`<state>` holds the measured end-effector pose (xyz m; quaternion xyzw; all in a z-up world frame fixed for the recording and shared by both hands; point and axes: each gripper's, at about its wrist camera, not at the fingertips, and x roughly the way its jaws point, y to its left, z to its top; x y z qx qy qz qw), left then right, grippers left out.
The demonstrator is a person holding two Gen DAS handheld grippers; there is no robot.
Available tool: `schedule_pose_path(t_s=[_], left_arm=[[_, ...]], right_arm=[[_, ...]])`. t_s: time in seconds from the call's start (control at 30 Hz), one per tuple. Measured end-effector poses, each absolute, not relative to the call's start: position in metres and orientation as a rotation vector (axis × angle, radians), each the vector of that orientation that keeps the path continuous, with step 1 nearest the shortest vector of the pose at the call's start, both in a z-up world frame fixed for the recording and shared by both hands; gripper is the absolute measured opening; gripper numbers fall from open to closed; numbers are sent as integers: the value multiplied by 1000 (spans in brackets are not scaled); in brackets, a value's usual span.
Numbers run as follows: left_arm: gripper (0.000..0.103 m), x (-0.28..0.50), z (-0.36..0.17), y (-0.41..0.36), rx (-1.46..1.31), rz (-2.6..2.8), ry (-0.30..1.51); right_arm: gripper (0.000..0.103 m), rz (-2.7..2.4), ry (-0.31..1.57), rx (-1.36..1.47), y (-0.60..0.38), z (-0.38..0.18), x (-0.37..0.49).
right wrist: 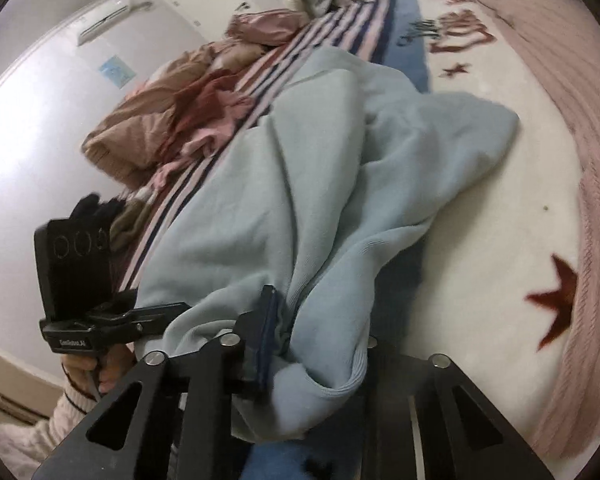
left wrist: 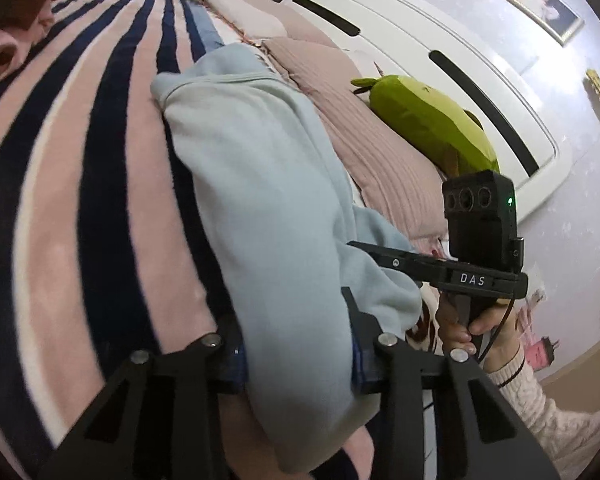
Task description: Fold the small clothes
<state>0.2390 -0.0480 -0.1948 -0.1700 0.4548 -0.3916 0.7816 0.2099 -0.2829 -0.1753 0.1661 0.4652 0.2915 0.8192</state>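
A light blue garment [left wrist: 260, 184] lies stretched over the striped blanket [left wrist: 60, 200] on the bed. My left gripper [left wrist: 296, 356] is shut on its near edge, with cloth bunched between the fingers. In the right wrist view the same light blue garment [right wrist: 300, 184] is creased and partly lifted. My right gripper [right wrist: 312, 340] is shut on another edge of it. Each view also shows the other gripper: the right one [left wrist: 380, 256] at right, the left one [right wrist: 160, 312] at lower left, both touching the cloth.
A heap of brown, red and pink clothes [right wrist: 172, 112] lies at the bed's far side. A green plush toy [left wrist: 428, 120] and pink pillows [left wrist: 360, 120] lie by the white headboard [left wrist: 440, 40]. A white blanket with red stars [right wrist: 500, 240] lies at right.
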Motion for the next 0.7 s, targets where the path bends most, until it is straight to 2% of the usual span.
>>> schedule_pose_path(t_s=[0.3, 0.37, 0.4, 0.43, 0.47, 0.57, 0.63, 0.7], left_arm=[[35, 171, -183, -15, -323, -835, 1006], [42, 166, -190, -8, -318, -822, 1027], [47, 165, -192, -6, -321, -815, 1031], [59, 166, -193, -3, -329, -808, 1036], [69, 167, -194, 0, -336, -798, 1039], [73, 172, -191, 4, -333, -774, 1028], [73, 178, -188, 6, -345, -773, 1018], [76, 185, -184, 7, -369, -783, 1006]], right_arm=[[19, 750, 1032, 376, -249, -178, 165], [28, 722, 1028, 363, -250, -179, 163], [41, 703, 1026, 348, -252, -178, 163], [53, 675, 1020, 332, -256, -176, 165], [57, 656, 1011, 319, -260, -174, 164], [66, 554, 939, 221, -280, -155, 167], [85, 512, 883, 172, -293, -140, 179], [92, 517, 870, 158, -298, -134, 196]])
